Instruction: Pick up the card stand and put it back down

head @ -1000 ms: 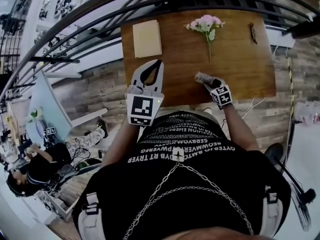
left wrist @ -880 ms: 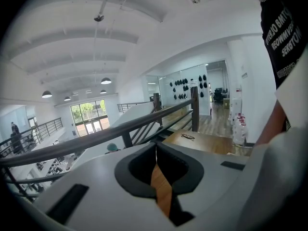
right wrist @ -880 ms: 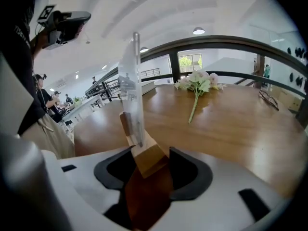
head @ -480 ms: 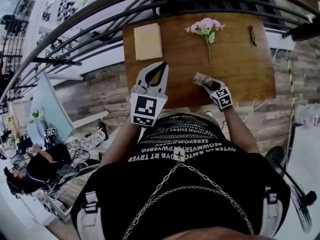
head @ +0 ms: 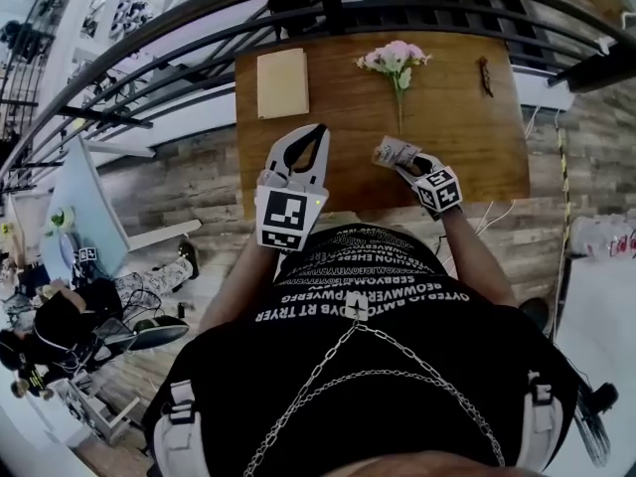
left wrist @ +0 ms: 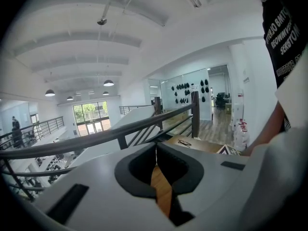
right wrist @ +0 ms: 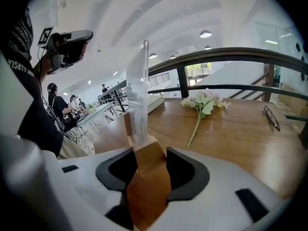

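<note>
The card stand (right wrist: pixel 138 105) is a small wooden block with a clear upright sheet holding a printed card. My right gripper (right wrist: pixel 150 170) is shut on the wooden block, its jaws having just been closing on it. In the head view the card stand (head: pixel 394 151) sits at the tips of the right gripper (head: pixel 405 164), over the near part of the wooden table (head: pixel 467 127) and seemingly lifted off it. My left gripper (head: pixel 320 129) hovers over the table's near left part, shut and empty. In its own view the left gripper (left wrist: pixel 155 149) has its tips touching.
A tan notebook (head: pixel 282 82) lies at the table's far left. A sprig of pink flowers (head: pixel 395 60) lies at the far middle, also seen as flowers (right wrist: pixel 204 102). Dark glasses (head: pixel 484 75) lie at the far right. A dark railing (right wrist: pixel 231 57) runs behind the table.
The right gripper has risen a little with the card stand in its jaws. The left gripper has shifted slightly over the table, still shut.
</note>
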